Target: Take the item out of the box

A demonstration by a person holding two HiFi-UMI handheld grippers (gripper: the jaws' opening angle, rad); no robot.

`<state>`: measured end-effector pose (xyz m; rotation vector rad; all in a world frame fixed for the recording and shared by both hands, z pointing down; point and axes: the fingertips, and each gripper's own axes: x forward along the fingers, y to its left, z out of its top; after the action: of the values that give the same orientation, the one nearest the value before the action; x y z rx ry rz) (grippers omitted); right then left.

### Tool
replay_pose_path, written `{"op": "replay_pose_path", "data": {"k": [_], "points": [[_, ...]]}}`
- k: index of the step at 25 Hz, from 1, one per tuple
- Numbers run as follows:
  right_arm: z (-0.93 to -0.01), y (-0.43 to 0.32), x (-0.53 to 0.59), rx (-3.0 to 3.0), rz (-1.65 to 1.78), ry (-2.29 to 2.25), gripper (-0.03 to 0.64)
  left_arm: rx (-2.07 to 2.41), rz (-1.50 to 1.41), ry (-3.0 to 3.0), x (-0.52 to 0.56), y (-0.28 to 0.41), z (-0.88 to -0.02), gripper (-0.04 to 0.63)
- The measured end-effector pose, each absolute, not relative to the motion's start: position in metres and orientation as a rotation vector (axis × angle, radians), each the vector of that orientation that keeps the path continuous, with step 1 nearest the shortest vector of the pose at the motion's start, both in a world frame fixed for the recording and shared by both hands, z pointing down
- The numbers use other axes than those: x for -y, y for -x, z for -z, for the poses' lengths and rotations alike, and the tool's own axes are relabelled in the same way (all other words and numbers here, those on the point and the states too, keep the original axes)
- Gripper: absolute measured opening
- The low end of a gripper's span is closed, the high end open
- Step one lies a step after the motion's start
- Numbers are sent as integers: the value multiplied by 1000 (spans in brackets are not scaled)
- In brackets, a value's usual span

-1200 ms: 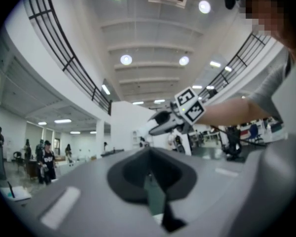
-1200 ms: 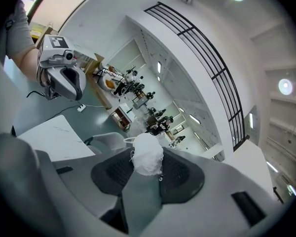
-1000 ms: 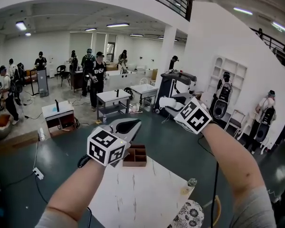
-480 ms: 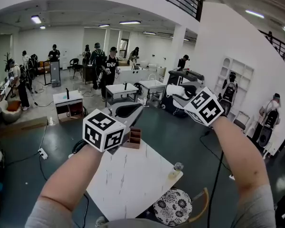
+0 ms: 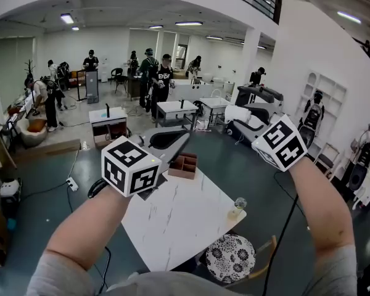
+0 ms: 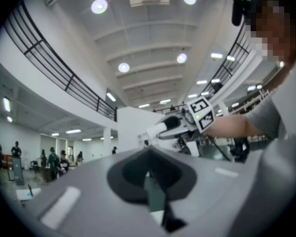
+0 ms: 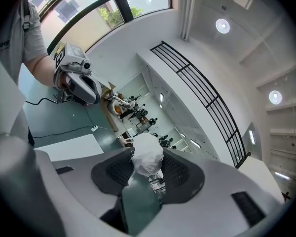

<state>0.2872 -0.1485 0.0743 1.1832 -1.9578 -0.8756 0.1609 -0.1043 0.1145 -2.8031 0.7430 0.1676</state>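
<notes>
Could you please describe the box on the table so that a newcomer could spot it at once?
Look at the white marble-topped table. At its far corner sits a small brown box, open-topped and divided into compartments. It is the table's only brown thing; the other, a small clear bottle, stands at the right corner.

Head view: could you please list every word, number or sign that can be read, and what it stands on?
None can be read.
White print on a standing person's black T-shirt: too small and blurred to read.
Black-and-white marker cubes, left and right: square patterns, no letters.
</notes>
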Motion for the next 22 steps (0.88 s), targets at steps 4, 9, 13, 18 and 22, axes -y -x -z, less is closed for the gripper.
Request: {"op": "replay_pose_path", "data": {"k": [4,9,13,18,22], "points": [[-78,-267,130,1999,881,-1163,161,-727,-170,2819,88,-145,-120,0],[-99,-240,117,2018,850,-1170,161,-692,-181,2838,85,-110,-139,0],[-113,-206,114,2024,830,-1175,161,-657,-181,2871,93,-72,-151,0],[-134,-155,111,2040,801,-1190,161,-600,-128,2894,108,-24,-176,0],[-148,-128,106,2065,769,-1191,161,-579,-104,2928,117,-3,-197,0]]}}
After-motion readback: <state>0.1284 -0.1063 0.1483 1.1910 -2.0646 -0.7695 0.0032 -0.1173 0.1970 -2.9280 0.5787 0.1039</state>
